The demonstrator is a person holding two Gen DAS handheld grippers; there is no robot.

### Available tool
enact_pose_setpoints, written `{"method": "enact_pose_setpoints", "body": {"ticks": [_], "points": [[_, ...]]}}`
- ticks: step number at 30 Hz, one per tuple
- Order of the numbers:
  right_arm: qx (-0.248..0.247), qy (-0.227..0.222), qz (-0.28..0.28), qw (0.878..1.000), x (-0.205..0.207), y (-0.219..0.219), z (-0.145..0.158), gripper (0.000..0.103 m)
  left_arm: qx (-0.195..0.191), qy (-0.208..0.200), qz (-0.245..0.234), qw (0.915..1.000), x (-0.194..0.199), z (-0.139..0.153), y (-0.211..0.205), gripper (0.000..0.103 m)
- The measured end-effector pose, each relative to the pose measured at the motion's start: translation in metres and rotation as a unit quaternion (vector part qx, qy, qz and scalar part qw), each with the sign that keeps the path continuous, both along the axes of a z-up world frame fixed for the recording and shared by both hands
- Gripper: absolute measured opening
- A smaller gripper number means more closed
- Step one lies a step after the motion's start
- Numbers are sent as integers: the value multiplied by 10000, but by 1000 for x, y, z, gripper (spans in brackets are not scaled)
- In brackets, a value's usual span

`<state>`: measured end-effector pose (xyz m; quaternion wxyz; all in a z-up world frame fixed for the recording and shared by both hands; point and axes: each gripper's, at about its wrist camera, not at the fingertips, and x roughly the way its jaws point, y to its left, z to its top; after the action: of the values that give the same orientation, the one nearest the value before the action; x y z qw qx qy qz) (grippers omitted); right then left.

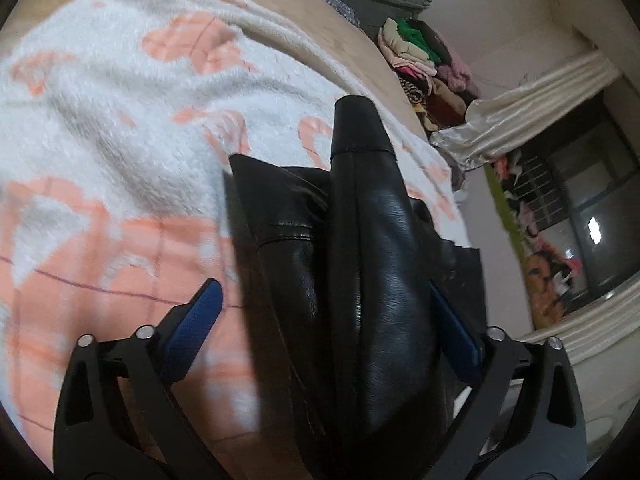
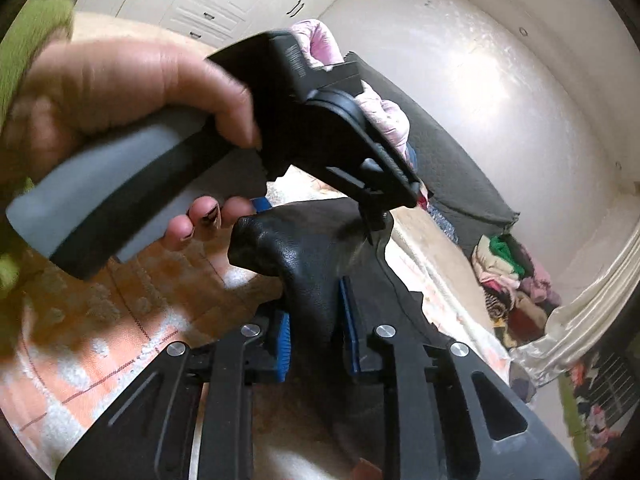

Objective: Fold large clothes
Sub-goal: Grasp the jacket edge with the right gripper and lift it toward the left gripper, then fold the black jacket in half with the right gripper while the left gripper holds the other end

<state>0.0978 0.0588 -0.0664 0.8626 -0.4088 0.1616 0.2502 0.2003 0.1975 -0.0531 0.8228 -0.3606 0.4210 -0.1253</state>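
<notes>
left gripper (image 1: 324, 320): black frame, blue ribbed pads, silver round screws at 7 and 5 o'clock | right gripper (image 2: 316, 344): same black frame, blue pads, silver screws | hand (image 2: 120, 92): green sleeve at 10 o'clock, dark chipped nail polish, grey-black handle

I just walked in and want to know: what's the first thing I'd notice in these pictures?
The shiny black leather garment stands out most, bunched up over the fluffy white and peach blanket. The right gripper pinches a fold of it between blue pads, while the left gripper stands wide around it. A hand in a green sleeve holds the left gripper's handle, and a pile of colourful clothes sits by the wall.
</notes>
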Motion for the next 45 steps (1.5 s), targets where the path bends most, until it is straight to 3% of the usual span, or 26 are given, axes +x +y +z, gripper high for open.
{"method": "enact_pose_setpoints", "body": {"ticks": [1,2,4,7,10,17,26,34,39,42,44,45], "points": [[100,77,-16,9999,0,-7,1,19,-106,8,-13,9999,1,0,-2,64],[180,156,-29,9997,2,-10,5,19,-241,-4,-37,9997,1,2,-6,59],[395,270,-51,9988,6,-20,14,19,-111,-75,-10,9999,1,11,-14,48],[714,327,-88,9969,10,-35,31,18,17,-206,36,9998,-1,30,-25,37],[1121,406,-198,9927,14,-58,52,17,516,-488,13,9975,-1,67,-53,34],[2103,638,-585,9738,24,-128,92,16,1256,-867,-273,9879,8,119,-130,34],[2681,594,-1021,9561,18,-209,110,13,1847,-1090,-689,9743,22,137,-228,37],[2962,651,-1395,9426,4,-261,104,13,2037,-1061,-1058,9675,38,131,-290,43],[3089,781,-1640,9336,18,-285,93,13,2052,-951,-1242,9661,50,122,-321,45],[3242,1046,-1812,9225,27,-305,82,13,1873,-868,-1301,9698,53,114,-333,47],[3443,1343,-1969,9081,30,-320,75,13,1648,-909,-1321,9732,52,113,-334,60],[3610,1571,-2097,8950,33,-330,68,13,1685,-891,-1213,9741,50,111,-331,67]]}}
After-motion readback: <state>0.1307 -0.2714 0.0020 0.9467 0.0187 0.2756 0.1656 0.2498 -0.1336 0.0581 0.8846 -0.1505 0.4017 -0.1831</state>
